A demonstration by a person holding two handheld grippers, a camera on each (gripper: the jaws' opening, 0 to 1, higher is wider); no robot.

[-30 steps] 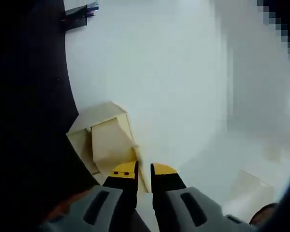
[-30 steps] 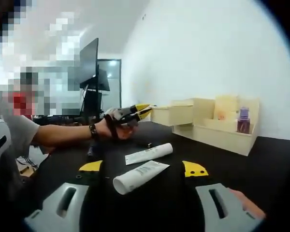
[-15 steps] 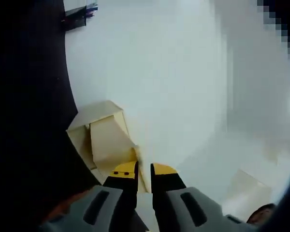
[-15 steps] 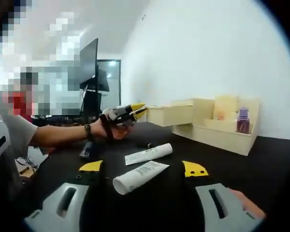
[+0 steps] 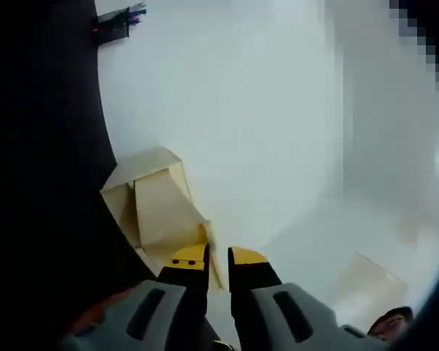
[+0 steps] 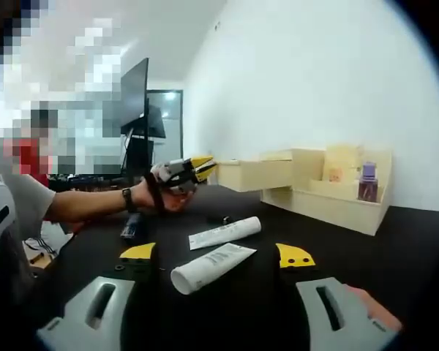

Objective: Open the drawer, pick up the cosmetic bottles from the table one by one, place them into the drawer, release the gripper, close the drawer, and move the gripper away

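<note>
The cream wooden drawer [image 6: 254,174] juts out to the left of a cream organizer [image 6: 335,199] on the black table. My left gripper [image 6: 198,167], held in a person's hand, meets the drawer's front end. In the left gripper view the drawer [image 5: 158,207] lies just ahead, and my left gripper [image 5: 216,257] is shut on a thin cream edge of its front. Two white cosmetic tubes lie on the table: one tube [image 6: 211,267] between the wide-apart jaws of my open right gripper [image 6: 216,254], the other tube [image 6: 225,232] a little farther off.
A purple bottle [image 6: 367,181] stands in the organizer's right part. A small dark piece [image 6: 224,219] and a dark object [image 6: 132,227] lie on the table [image 6: 395,241]. A monitor [image 6: 135,95] stands at the back left. A white wall [image 6: 314,80] runs behind the organizer.
My left gripper has drawn back to the left in the right gripper view, and the drawer has slid further out with it. The right gripper and tubes have not moved.
</note>
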